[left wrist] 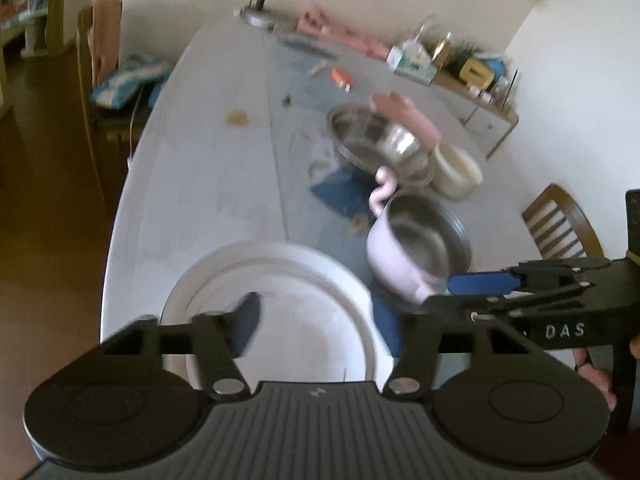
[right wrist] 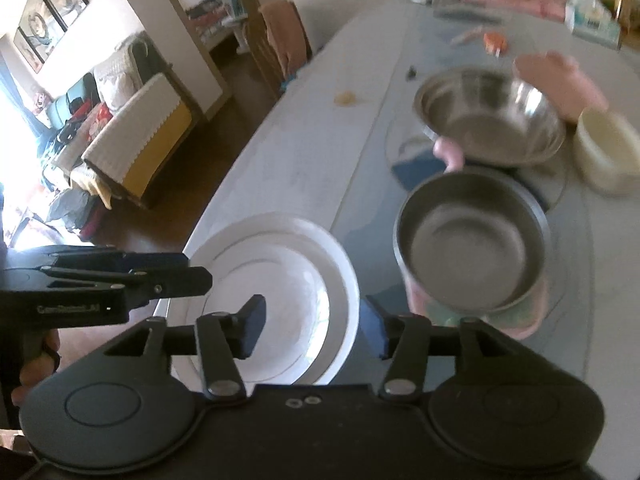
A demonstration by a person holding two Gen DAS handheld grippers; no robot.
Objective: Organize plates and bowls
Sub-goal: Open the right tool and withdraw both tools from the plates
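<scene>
White plates [left wrist: 280,300] sit stacked at the table's near edge; they also show in the right wrist view [right wrist: 288,280]. A pink bowl with a steel inside [left wrist: 420,248] stands to their right, seen too in the right wrist view [right wrist: 472,240]. Behind it a bare hand holds a steel bowl [left wrist: 376,136] [right wrist: 492,116] tilted above the table. A cream bowl [left wrist: 456,168] [right wrist: 608,152] sits at the right. My left gripper [left wrist: 320,320] is open and empty over the plates. My right gripper [right wrist: 316,324] is open and empty between the plates and the pink bowl.
The table [left wrist: 208,184] is white with a glass top. A lamp base [left wrist: 260,16], pink packets, boxes and an orange item [left wrist: 342,78] lie at the far side. Wooden chairs stand at the left [left wrist: 100,60] and right [left wrist: 560,224].
</scene>
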